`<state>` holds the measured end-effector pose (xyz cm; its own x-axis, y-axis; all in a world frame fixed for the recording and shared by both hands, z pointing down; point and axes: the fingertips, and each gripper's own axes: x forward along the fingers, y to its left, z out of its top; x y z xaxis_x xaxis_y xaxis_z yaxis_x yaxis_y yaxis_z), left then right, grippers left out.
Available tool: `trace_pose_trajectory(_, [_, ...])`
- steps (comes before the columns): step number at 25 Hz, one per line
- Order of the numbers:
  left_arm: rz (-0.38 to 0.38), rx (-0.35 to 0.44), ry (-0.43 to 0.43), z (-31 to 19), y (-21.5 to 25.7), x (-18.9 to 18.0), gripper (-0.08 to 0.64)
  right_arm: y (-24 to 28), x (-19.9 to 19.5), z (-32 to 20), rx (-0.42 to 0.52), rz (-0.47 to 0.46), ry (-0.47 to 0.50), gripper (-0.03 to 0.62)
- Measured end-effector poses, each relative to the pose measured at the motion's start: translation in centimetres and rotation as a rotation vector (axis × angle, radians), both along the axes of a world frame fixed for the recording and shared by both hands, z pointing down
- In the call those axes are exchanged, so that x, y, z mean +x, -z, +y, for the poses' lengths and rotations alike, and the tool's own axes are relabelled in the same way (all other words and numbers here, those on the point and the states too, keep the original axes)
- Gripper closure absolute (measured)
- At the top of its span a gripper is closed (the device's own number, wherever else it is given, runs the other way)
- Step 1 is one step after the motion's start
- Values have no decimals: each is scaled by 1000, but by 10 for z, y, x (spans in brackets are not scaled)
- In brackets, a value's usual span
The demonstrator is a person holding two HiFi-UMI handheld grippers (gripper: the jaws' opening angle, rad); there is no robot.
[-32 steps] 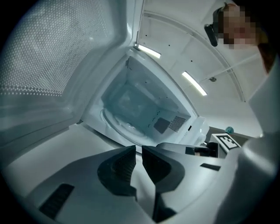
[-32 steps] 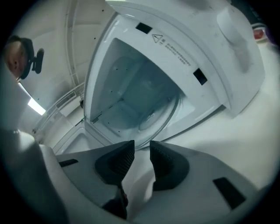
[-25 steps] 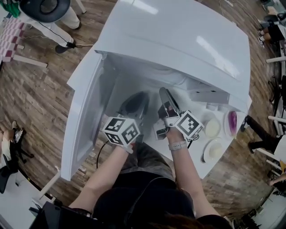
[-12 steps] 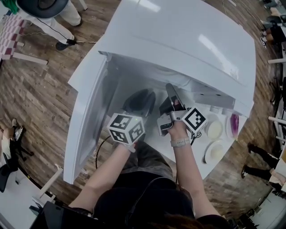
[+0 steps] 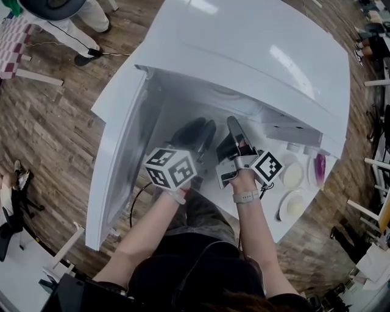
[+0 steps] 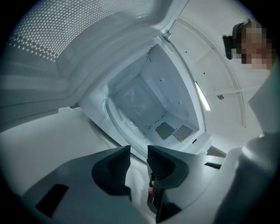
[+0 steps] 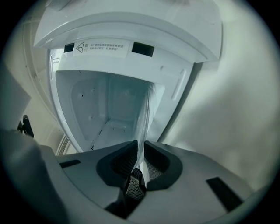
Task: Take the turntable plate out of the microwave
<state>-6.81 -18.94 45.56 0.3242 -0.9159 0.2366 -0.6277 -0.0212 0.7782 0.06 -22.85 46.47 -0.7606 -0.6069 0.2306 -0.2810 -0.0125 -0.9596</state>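
The white microwave (image 5: 256, 55) stands with its door (image 5: 119, 152) swung open to the left. Both grippers reach into the mouth of the cavity. My right gripper (image 5: 234, 131) (image 7: 141, 148) has just been closing its jaws, and they now pinch the rim of the clear glass turntable plate (image 7: 146, 113), which shows edge-on and tilted between the pads. My left gripper (image 5: 198, 131) (image 6: 139, 159) holds its jaws a little apart at the front of the cavity. The turntable plate (image 6: 131, 103) lies ahead of it, its rim curving toward the gap.
On the counter (image 5: 268, 222) right of the microwave sit small dishes, two pale ones (image 5: 292, 175) (image 5: 294, 206) and a purple one (image 5: 317, 167). A person (image 5: 61, 12) stands on the wooden floor at the upper left. The open door walls off the left side.
The right gripper's jaws have closed onto the plate's rim and that gripper has rolled. The left gripper has rolled a little and stays at the cavity mouth.
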Motion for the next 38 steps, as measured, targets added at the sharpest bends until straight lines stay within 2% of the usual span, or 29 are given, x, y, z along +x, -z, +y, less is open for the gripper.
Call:
trace_pose_trajectory(6, [97,-19,30,3,-4,0,445,-2,6,11,-23,-43,3,535])
trace_pose_trajectory(16, [192,-28,67,3,-6,-3,445,3,5,28,-24,-75,28,538])
trace_pose_trajectory(29, [261,-43,76,-3,-8,2,445,3,0,54,-50,-106,86,541])
trace_pose_trajectory(34, [307,-54,92,-4,-10,2,445,5,1,60,-37,-111,100,541])
trace_pose_trajectory(38, [307,-50,84,-5,-9,3,449,6,1,61,-21,-106,115,540])
